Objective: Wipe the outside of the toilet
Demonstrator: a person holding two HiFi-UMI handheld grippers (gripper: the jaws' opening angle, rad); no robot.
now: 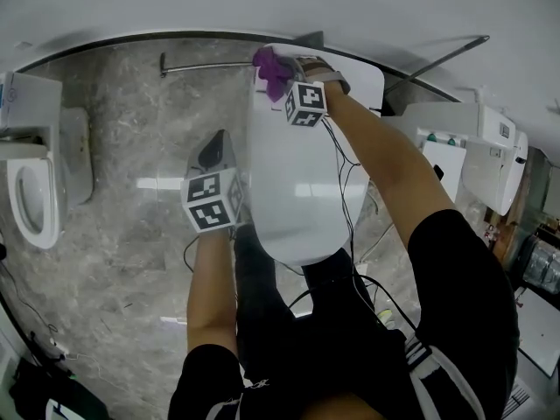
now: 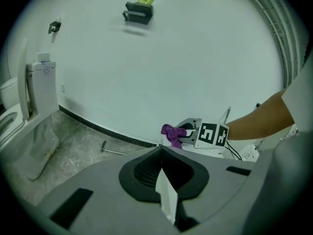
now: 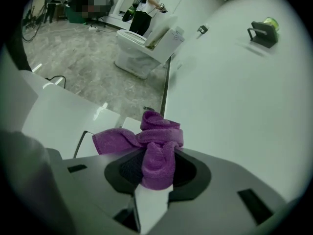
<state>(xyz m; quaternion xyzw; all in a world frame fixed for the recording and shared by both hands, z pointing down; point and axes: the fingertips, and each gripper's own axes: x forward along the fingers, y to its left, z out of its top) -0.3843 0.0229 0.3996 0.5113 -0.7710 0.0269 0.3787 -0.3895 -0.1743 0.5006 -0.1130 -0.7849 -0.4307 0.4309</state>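
Observation:
The white toilet (image 1: 297, 182) stands in the middle of the head view with its lid down and its tank (image 1: 354, 75) against the wall. My right gripper (image 1: 282, 75) is over the tank's left end, shut on a bunched purple cloth (image 1: 273, 66). In the right gripper view the purple cloth (image 3: 156, 146) bulges out between the jaws of the right gripper (image 3: 155, 180), above the white tank top (image 3: 58, 116). My left gripper (image 1: 215, 150) hangs to the left of the toilet above the floor, shut and holding nothing. From the left gripper (image 2: 164, 180) the purple cloth (image 2: 171, 132) shows ahead.
A second toilet (image 1: 39, 182) stands at the far left. A metal bar (image 1: 206, 65) lies on the marble floor by the wall. Cables (image 1: 350, 191) trail right of the toilet, with white fixtures (image 1: 472, 147) beyond. A dark holder (image 2: 139, 11) is mounted on the wall. A person (image 3: 151, 1) stands far off.

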